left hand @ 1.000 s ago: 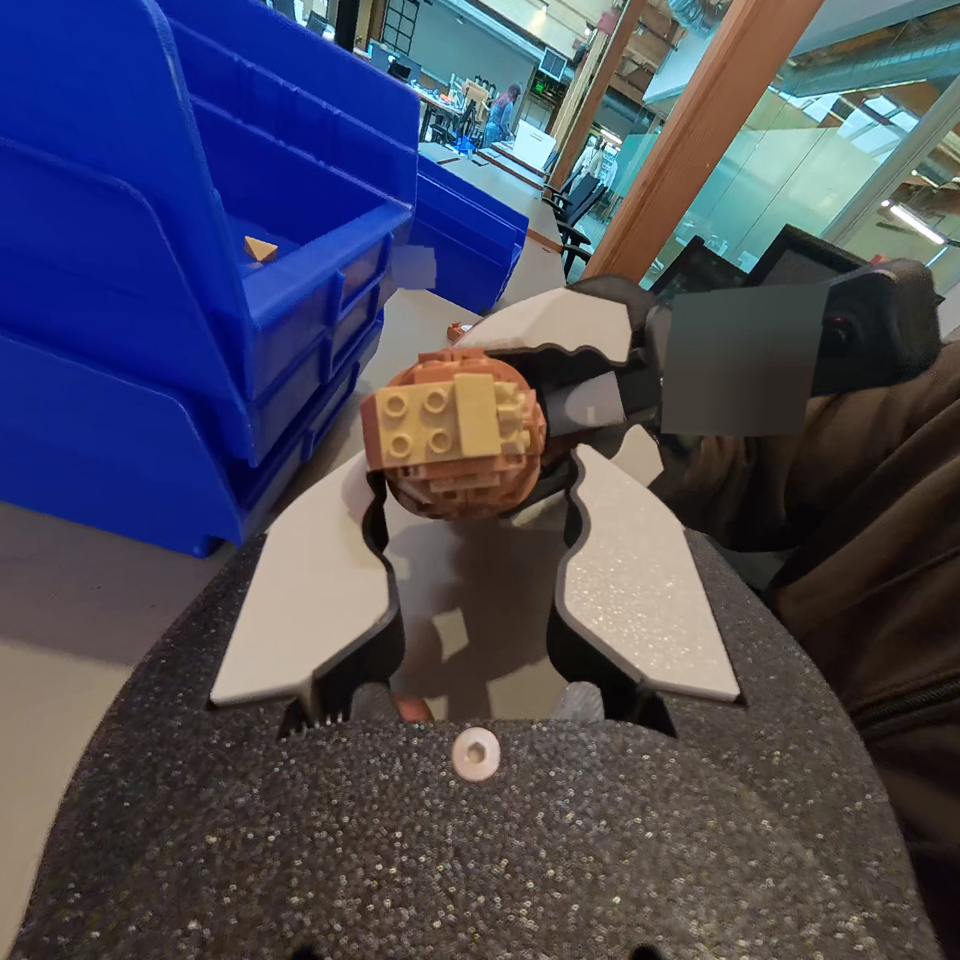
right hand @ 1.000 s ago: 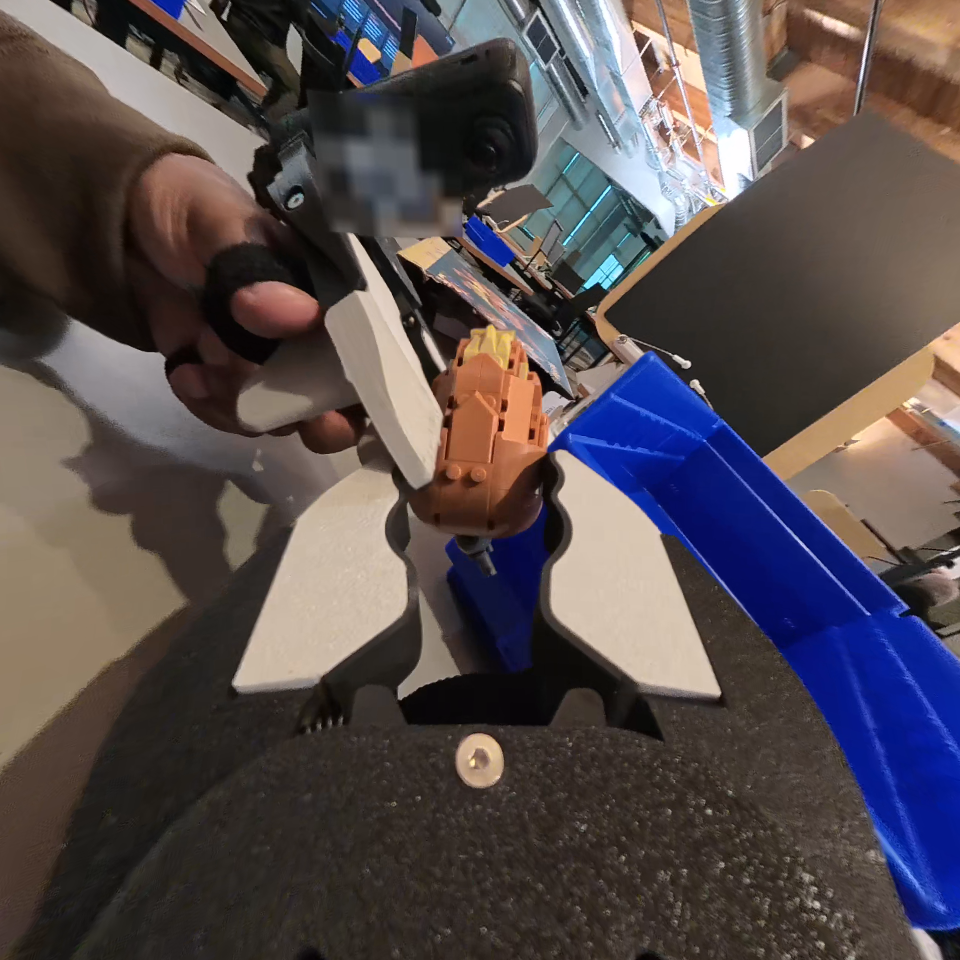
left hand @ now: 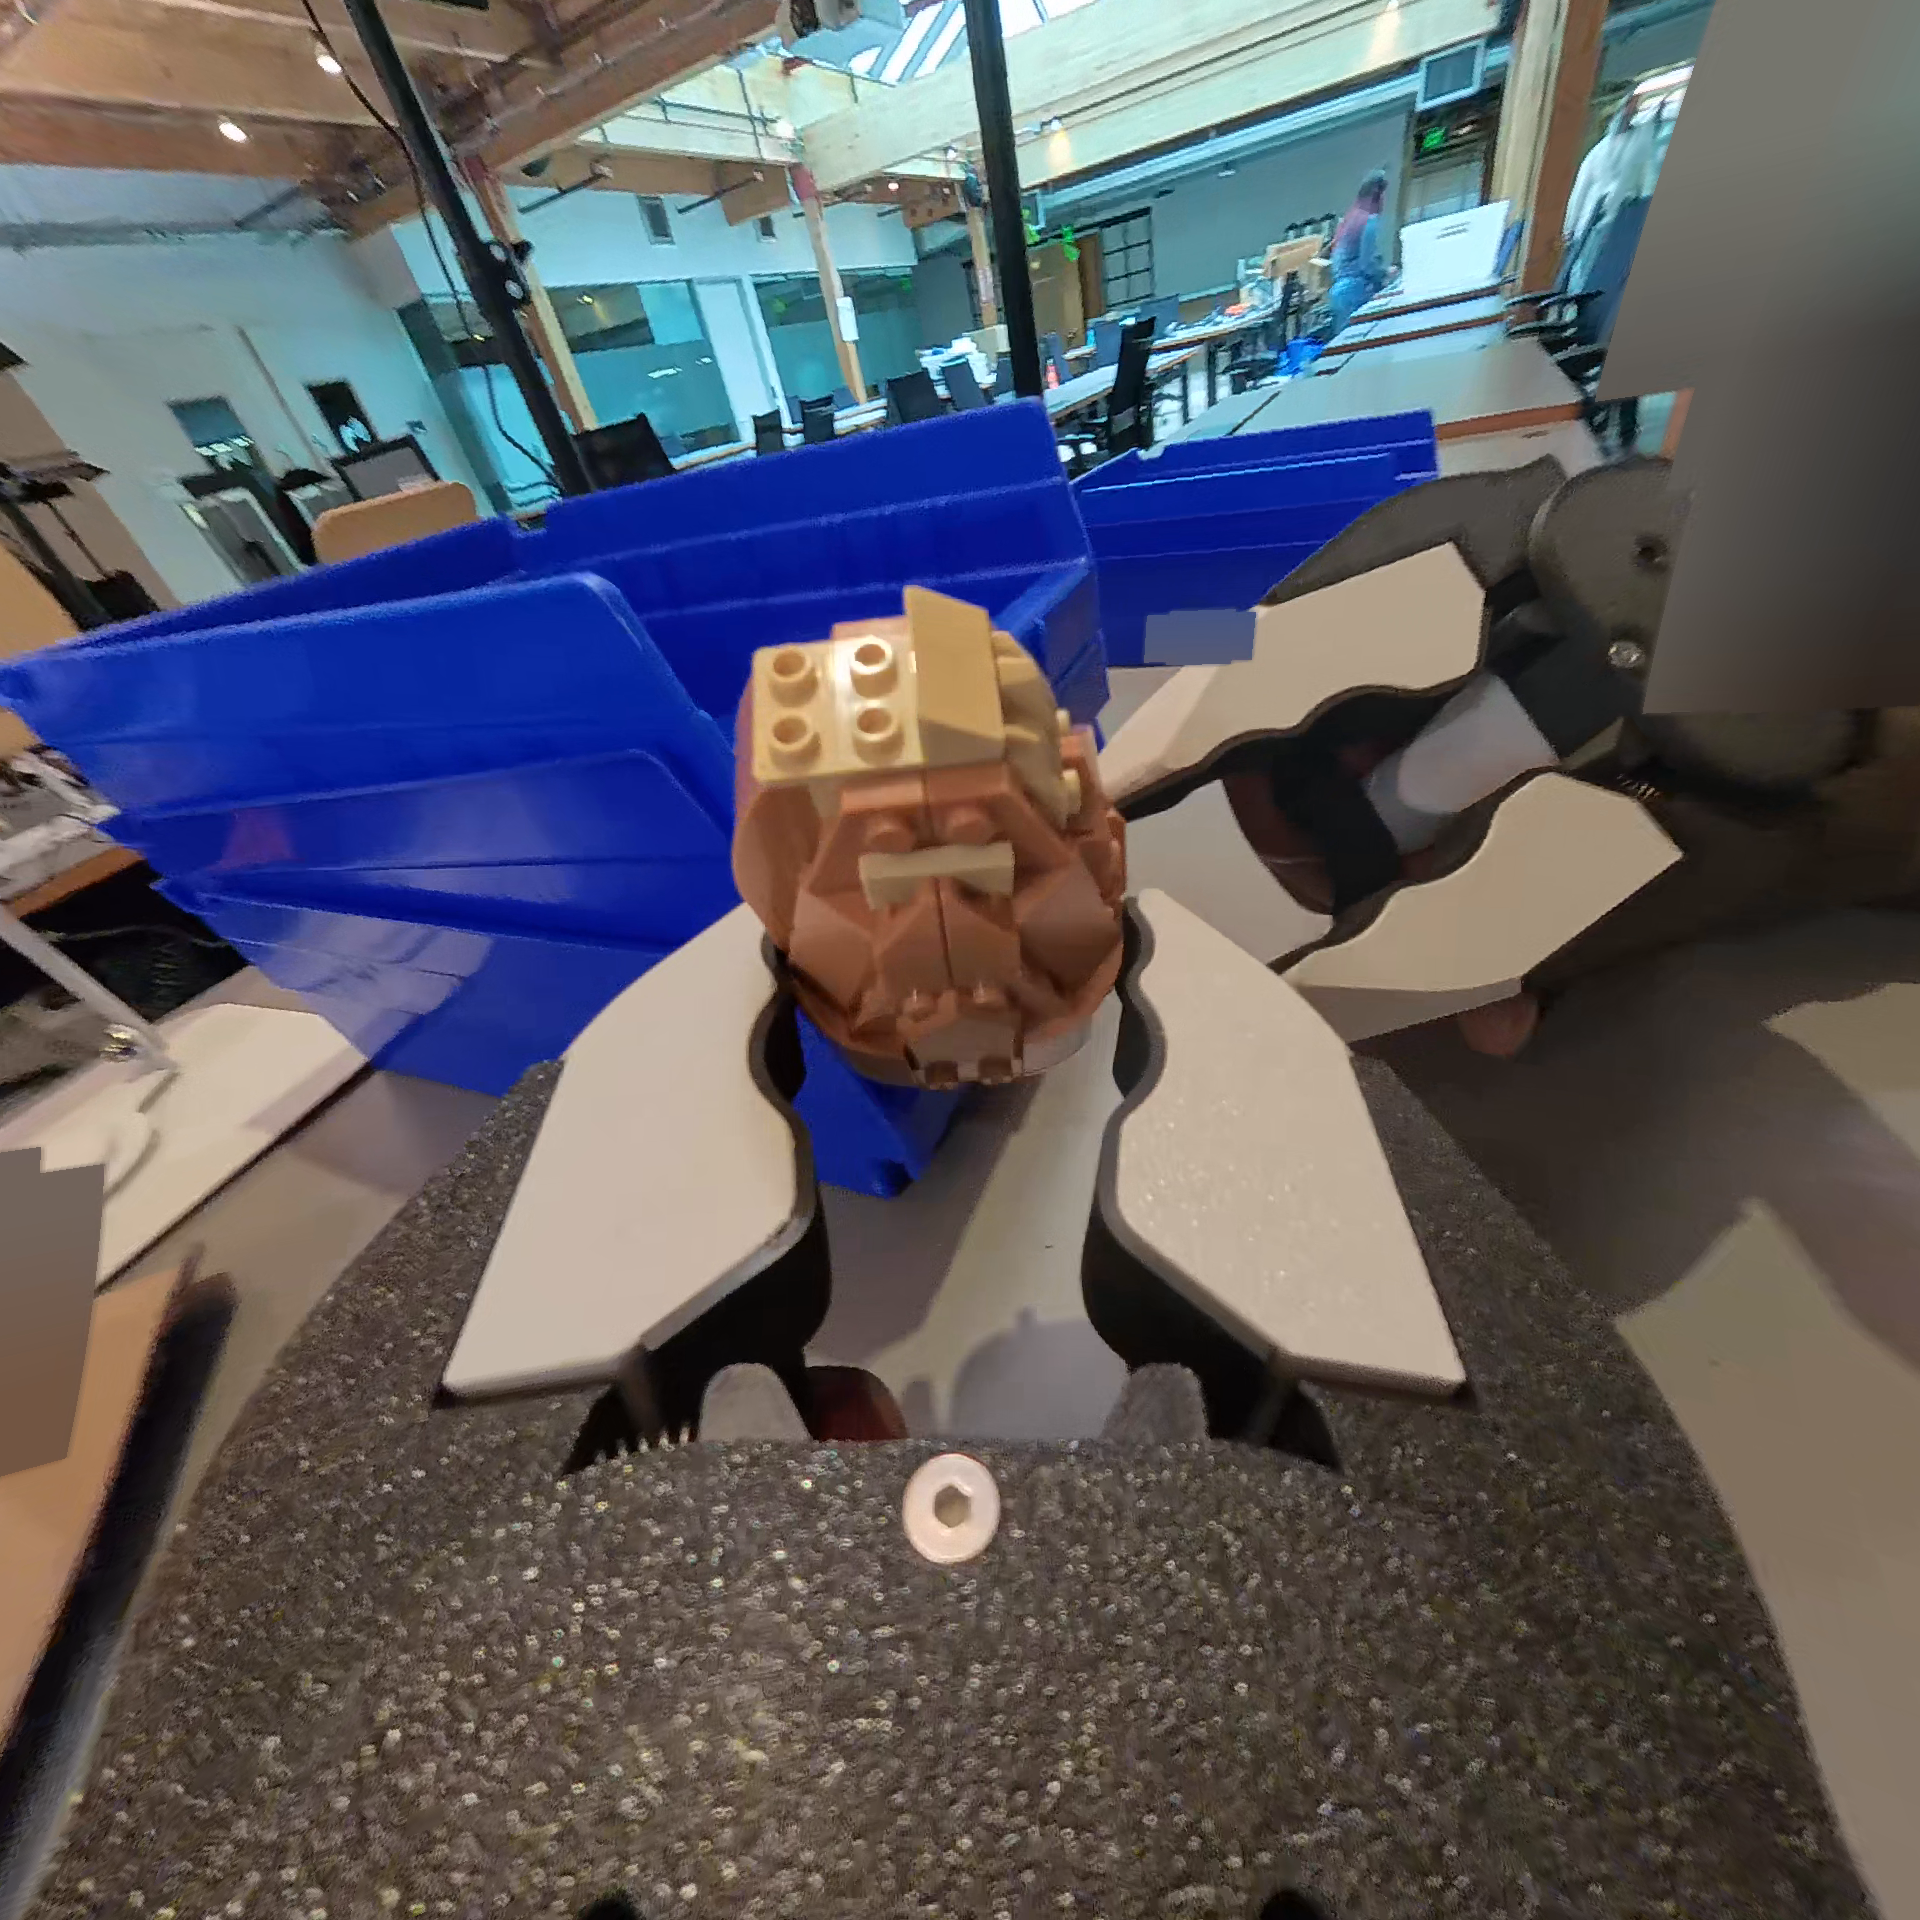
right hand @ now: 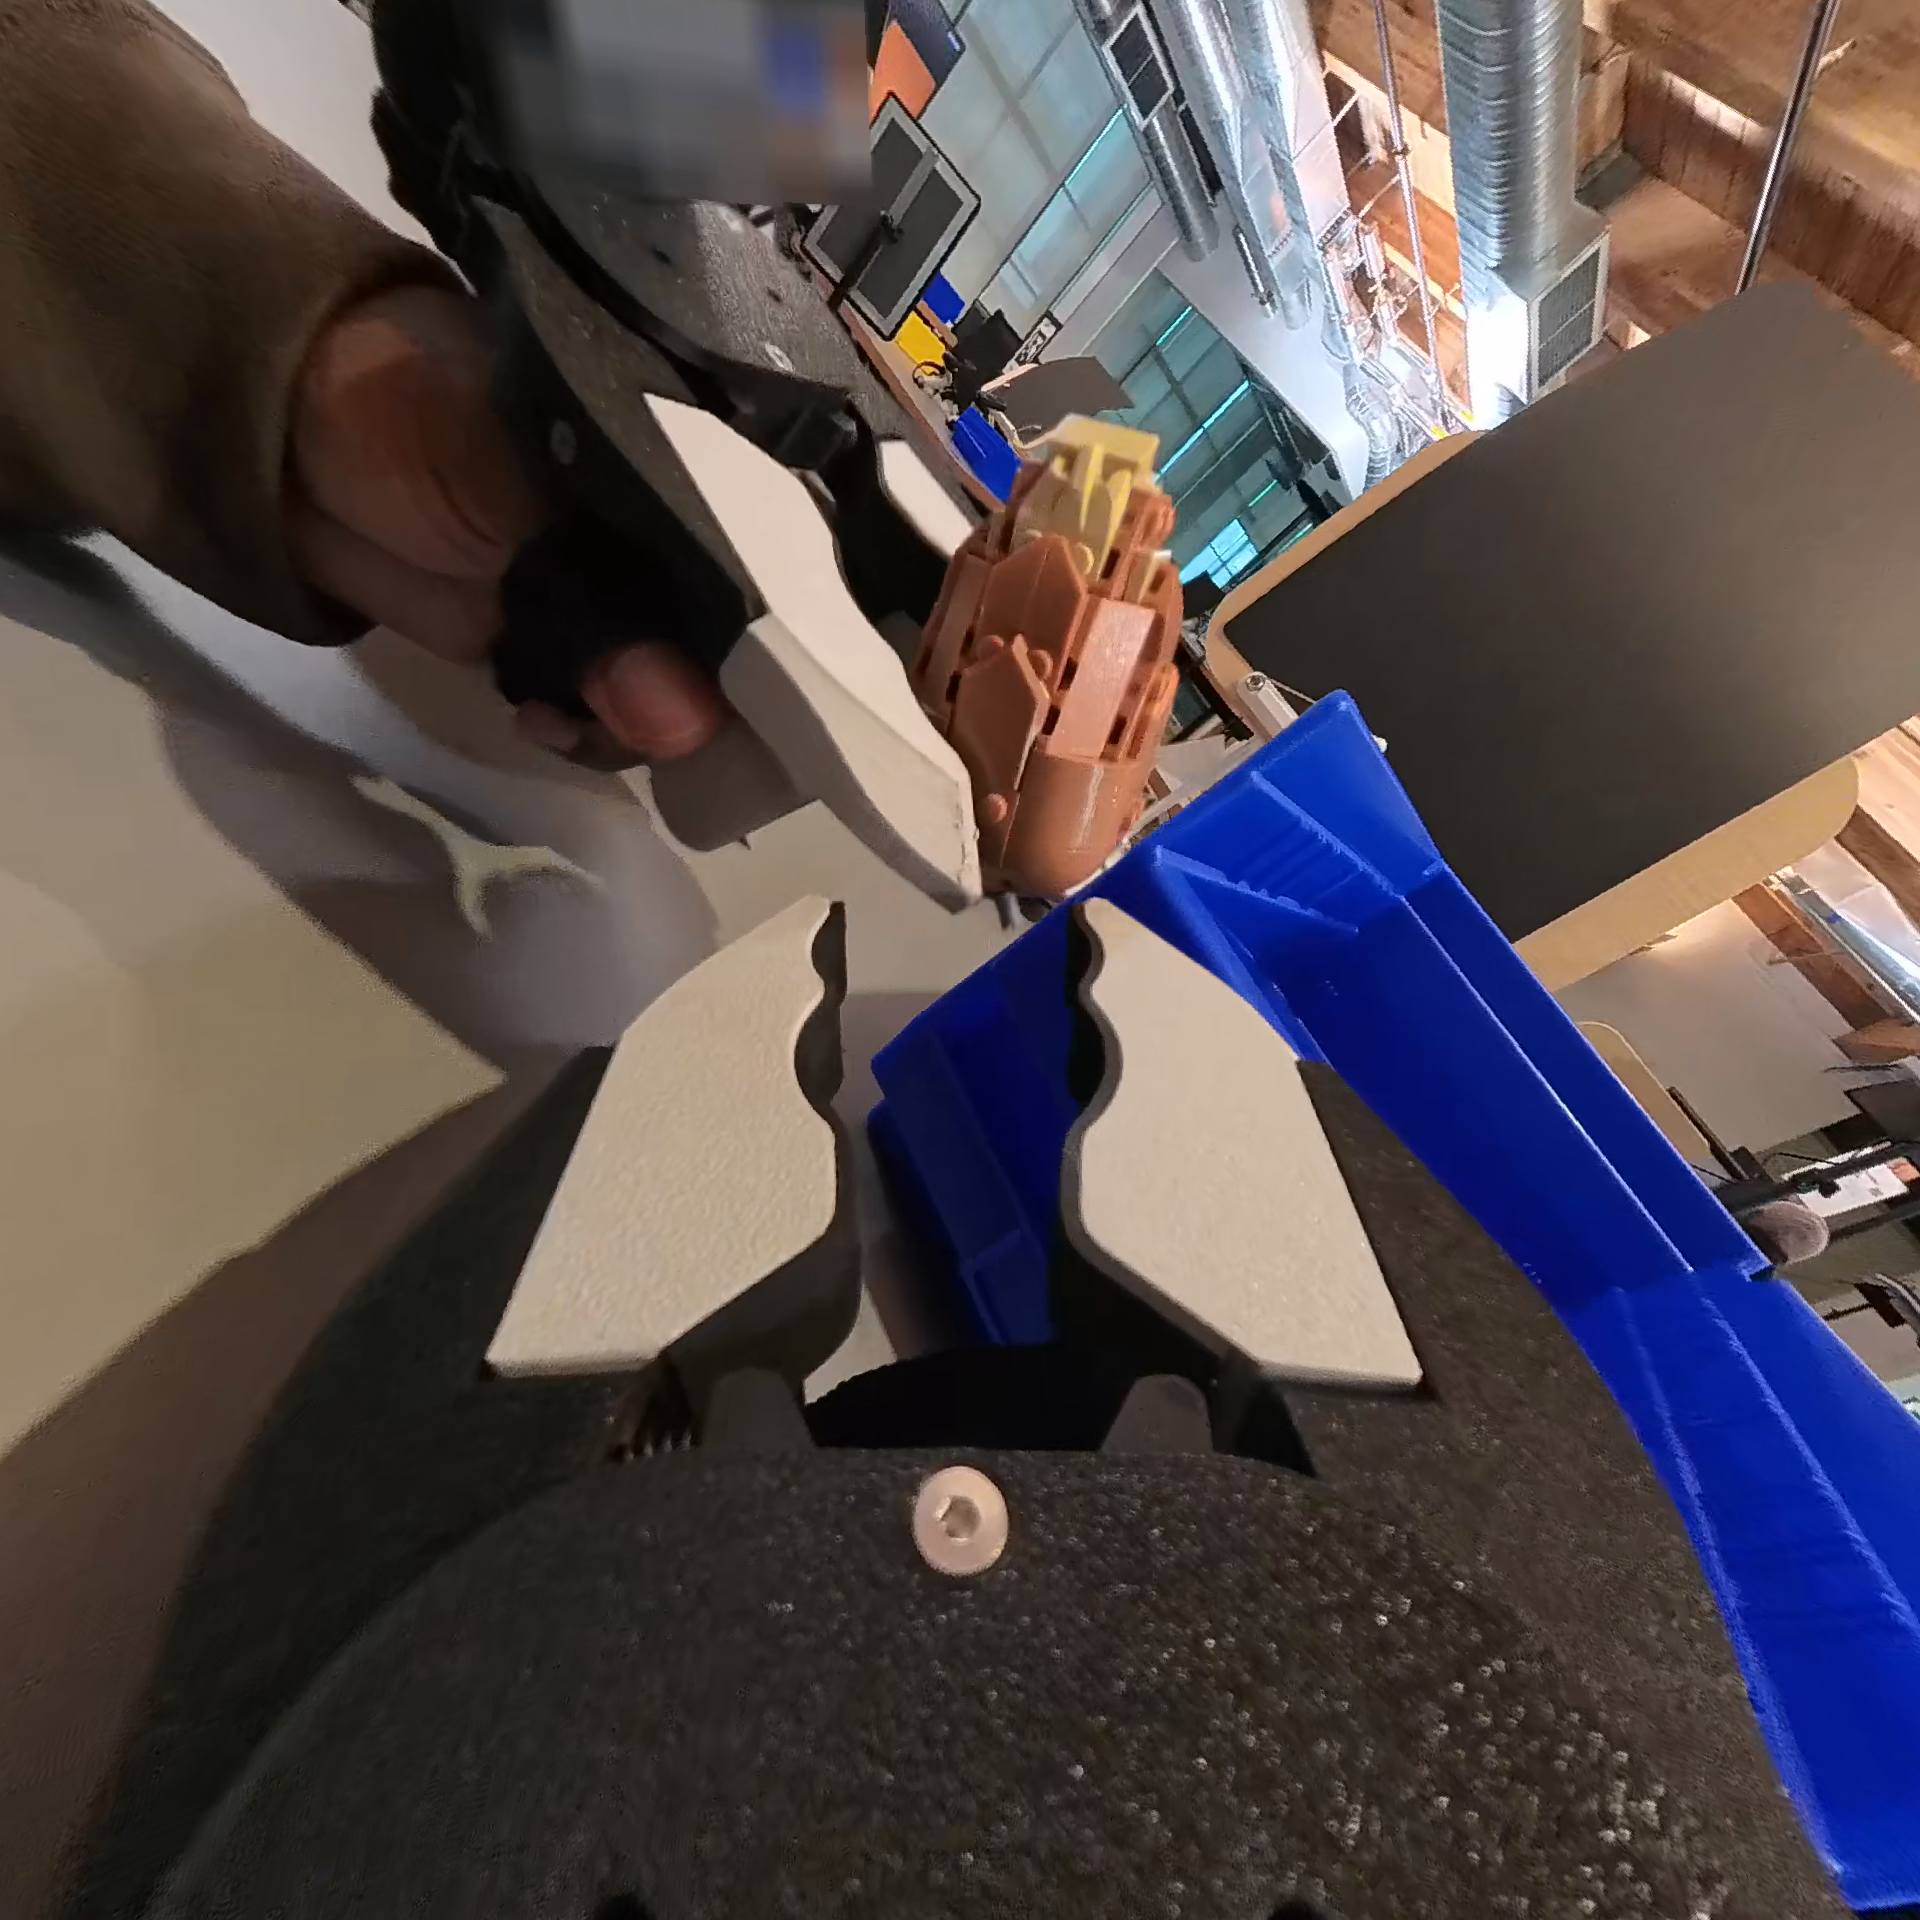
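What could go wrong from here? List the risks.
1. The left gripper pinches only the rounded bottom of the brick model; most of it stands above the fingers, so it may tip or slip out.
2. The right gripper is open and empty, so nothing backs up that hold.
3. The model is built of small pieces; a harder squeeze might pop some loose near the blue bins.
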`<state>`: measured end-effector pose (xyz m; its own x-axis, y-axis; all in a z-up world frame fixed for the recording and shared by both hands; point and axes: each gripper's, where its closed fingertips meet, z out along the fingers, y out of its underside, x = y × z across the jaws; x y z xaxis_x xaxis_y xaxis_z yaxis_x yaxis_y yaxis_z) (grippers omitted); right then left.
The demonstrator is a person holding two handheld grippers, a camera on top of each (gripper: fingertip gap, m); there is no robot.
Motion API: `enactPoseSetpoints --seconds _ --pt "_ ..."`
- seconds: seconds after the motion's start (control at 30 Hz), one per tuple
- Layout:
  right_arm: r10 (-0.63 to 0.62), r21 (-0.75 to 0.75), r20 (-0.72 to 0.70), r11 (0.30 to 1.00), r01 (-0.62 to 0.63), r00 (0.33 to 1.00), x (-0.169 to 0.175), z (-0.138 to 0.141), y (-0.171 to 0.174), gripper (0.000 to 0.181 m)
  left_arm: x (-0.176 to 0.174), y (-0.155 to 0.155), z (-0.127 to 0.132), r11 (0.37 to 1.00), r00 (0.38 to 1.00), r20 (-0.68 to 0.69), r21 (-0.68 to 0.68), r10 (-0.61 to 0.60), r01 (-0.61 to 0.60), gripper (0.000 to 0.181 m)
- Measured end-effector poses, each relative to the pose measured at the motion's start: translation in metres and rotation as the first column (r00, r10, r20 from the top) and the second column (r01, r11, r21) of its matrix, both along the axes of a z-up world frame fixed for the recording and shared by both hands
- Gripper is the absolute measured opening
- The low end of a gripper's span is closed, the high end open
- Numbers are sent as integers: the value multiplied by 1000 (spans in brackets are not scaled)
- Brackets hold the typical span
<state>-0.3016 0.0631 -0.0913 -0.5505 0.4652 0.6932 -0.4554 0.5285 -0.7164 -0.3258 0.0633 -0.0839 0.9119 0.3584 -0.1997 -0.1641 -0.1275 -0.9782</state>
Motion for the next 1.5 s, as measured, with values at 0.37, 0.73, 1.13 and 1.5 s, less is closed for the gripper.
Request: enactPoseSetpoints --seconds 0.37,0.73,1.13,1.5 --pt "216 -283 88 941 -184 972 18 31 4 38 9 6 -8 997 981 -192 -75 -18 4 59" --pt "191 -385 103 913 -138 976 16 33 11 36 17 15 -10 999 994 -98 -18 -39 38 59" --pt "255 -479 207 868 -129 945 19 19 11 34 18 12 -10 995 999 -8 87 -44 45 59" --pt "314 -493 52 833 -249 948 50 43 9 33 50 1 4 986 992 -80 131 -94 103 59"
